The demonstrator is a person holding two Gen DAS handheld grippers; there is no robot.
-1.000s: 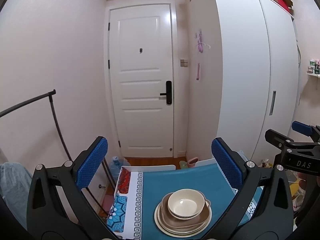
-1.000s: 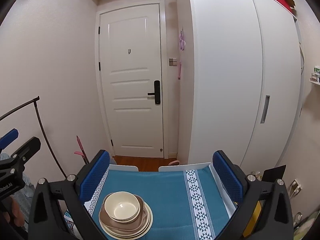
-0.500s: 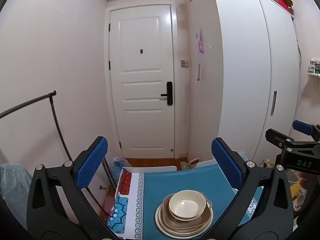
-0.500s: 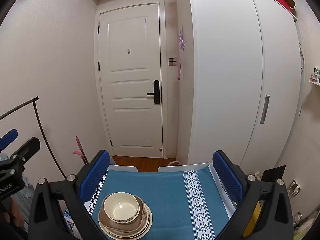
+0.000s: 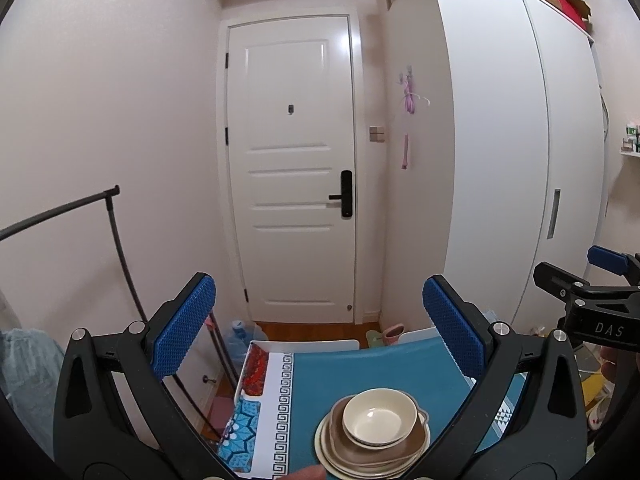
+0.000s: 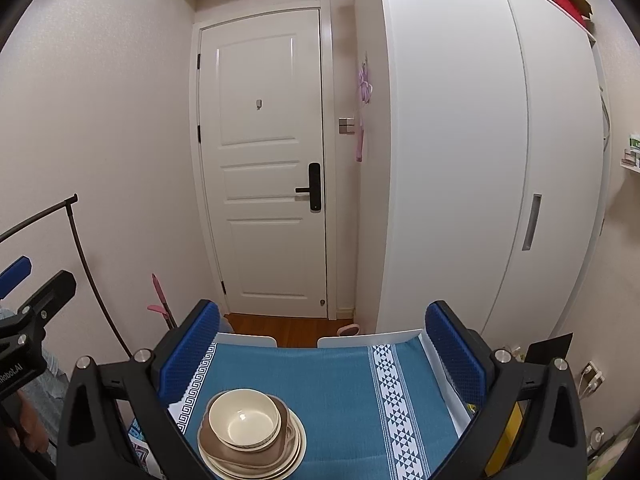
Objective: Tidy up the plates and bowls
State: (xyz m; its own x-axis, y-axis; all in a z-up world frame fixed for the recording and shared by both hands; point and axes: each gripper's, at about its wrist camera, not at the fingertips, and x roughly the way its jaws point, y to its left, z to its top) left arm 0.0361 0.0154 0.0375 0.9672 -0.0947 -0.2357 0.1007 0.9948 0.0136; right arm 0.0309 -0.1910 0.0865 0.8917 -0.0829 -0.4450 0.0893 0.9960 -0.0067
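Dishes sit in one stack (image 5: 374,438) on the tabletop (image 5: 360,372), which is covered by a teal cloth (image 6: 332,384) with white patterned bands.

Left to right:
- Dark clothes rail (image 5: 116,236) against the left wall; one water jug (image 5: 240,334) on the floor beside it.
- Left gripper (image 5: 318,336): jaws wide open, holding nothing, both blue pads (image 5: 184,330) above and apart from the dishes. In its view the stack shows low, between the two fingers.
- Stack count: one cream bowl (image 5: 378,422) on top, one brown dish (image 6: 244,446) with a small side handle under it, then cream plates (image 6: 294,454) at the bottom. At least two plate rims visible; exact number I cannot tell. Bowl is upright and empty.
- Right gripper (image 6: 322,346): jaws also wide open, nothing held. In its view the stack lies at the lower left, just beside the left finger, not touching it.
- Stack sits toward the near left part of the cloth, near the key-pattern band (image 5: 282,408).
- One white door (image 6: 268,160) with a black handle, straight ahead.
- White wardrobe (image 6: 460,160) on the right, two doors, boxes on top.

Each gripper shows at the edge of the other's view, well apart.
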